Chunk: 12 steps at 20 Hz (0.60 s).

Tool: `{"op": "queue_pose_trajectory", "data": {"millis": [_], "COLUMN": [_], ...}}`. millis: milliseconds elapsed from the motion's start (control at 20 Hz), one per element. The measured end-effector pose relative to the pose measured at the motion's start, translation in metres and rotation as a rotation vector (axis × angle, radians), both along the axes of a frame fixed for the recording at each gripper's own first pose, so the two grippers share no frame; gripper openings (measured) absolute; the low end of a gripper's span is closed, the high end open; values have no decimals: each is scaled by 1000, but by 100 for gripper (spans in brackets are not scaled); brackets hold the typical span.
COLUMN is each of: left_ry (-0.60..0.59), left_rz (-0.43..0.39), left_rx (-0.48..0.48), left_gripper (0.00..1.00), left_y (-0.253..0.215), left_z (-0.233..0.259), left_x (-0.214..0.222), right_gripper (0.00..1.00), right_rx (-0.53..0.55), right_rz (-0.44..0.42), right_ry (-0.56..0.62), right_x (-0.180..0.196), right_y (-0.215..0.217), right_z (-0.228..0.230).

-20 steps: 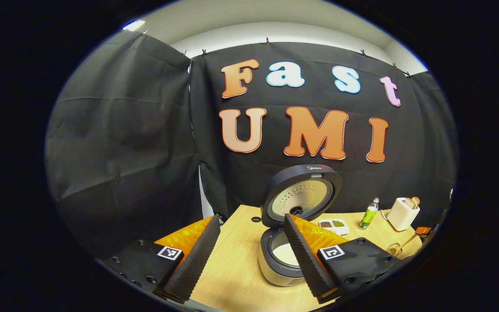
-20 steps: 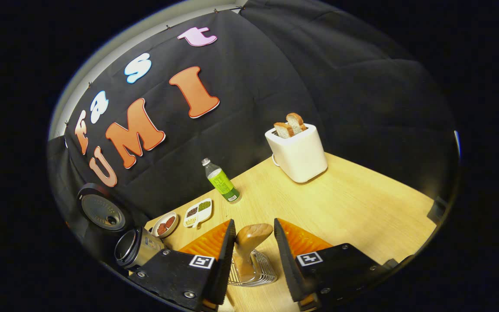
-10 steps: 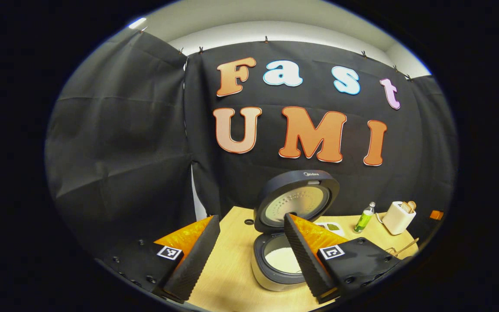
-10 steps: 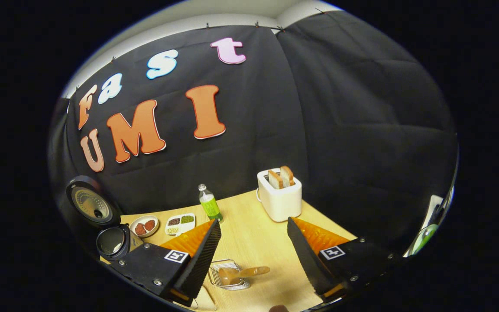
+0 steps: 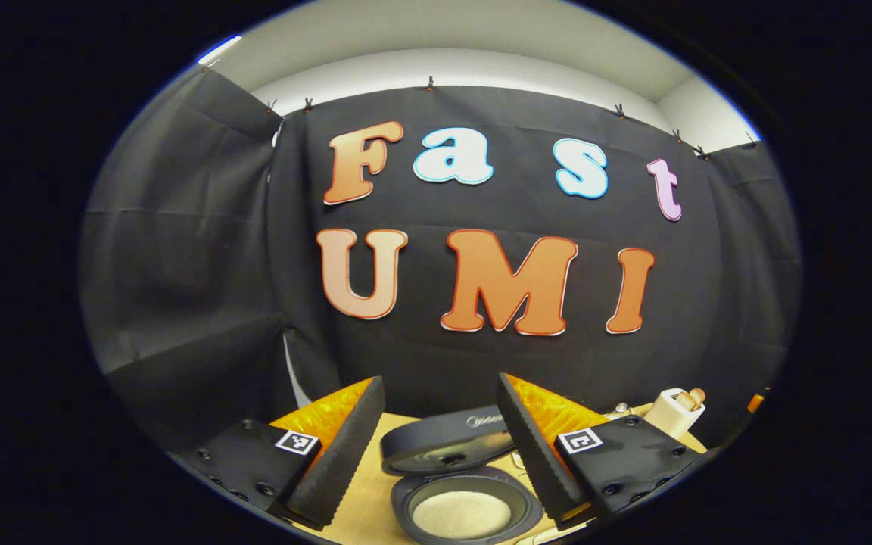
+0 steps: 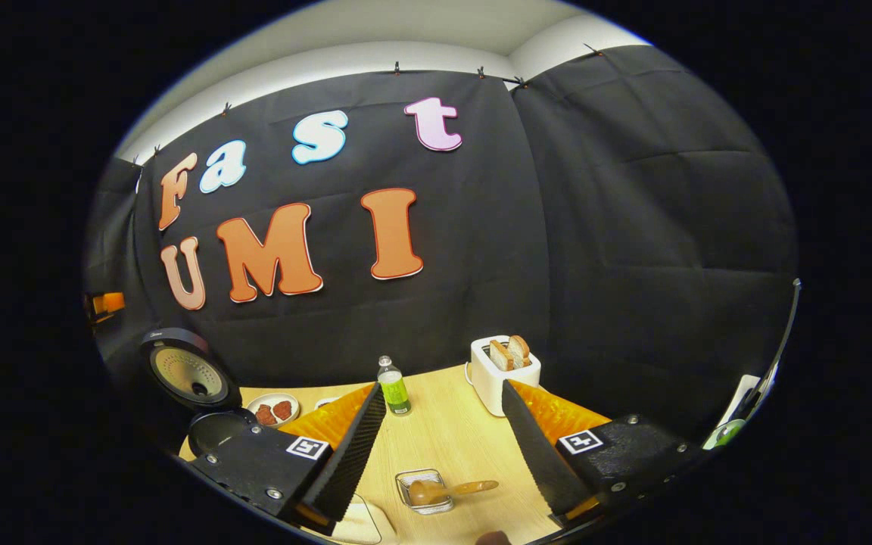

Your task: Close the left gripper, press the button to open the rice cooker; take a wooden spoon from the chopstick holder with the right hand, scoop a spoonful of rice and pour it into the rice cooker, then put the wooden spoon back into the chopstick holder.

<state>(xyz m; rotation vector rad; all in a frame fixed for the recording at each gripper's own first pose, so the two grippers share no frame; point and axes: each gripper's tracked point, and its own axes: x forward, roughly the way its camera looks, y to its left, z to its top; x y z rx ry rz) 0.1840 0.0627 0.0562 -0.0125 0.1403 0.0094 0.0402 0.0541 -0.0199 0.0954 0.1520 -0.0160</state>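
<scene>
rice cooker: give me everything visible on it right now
The rice cooker stands on the wooden table with its lid swung up and back. The body and rim look dark; the lid's underside carries a perforated metal-looking plate with a dark vent, clearest in the right gripper view. The inner pot holds a level bed of white rice. It sits beyond the open left gripper, which does not touch it.

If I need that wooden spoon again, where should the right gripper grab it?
Judging from the right gripper view, grip the wooden spoon on the handle jutting right of the wire chopstick holder, coming from above. Its bowl end sits inside the wires, so only the handle is free.
</scene>
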Motion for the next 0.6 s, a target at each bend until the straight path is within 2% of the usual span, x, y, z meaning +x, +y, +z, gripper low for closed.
{"op": "queue_pose_trajectory", "data": {"millis": [150, 250, 300, 350, 600], "left_ry": [13, 49, 71, 90, 201], "left_rz": [-24, -28, -25, -16, 5], "left_rx": [34, 46, 54, 63, 46], "left_gripper": [98, 97, 100, 97, 100], "left_y": [-15, -20, -21, -18, -10], "left_z": [8, -3, -10, -17, -68], "left_x": [42, 67, 78, 87, 104], "right_gripper": [95, 95, 95, 95, 95], "right_rx": [4, -16, -26, -32, -28], "right_rz": [10, 15, 16, 16, 12], "right_ry": [-22, -31, -37, -42, -61], "right_x": [-7, -13, -16, -19, -26], "right_y": [6, 7, 6, 5, 2], "right_z": [9, 13, 16, 20, 28]}}
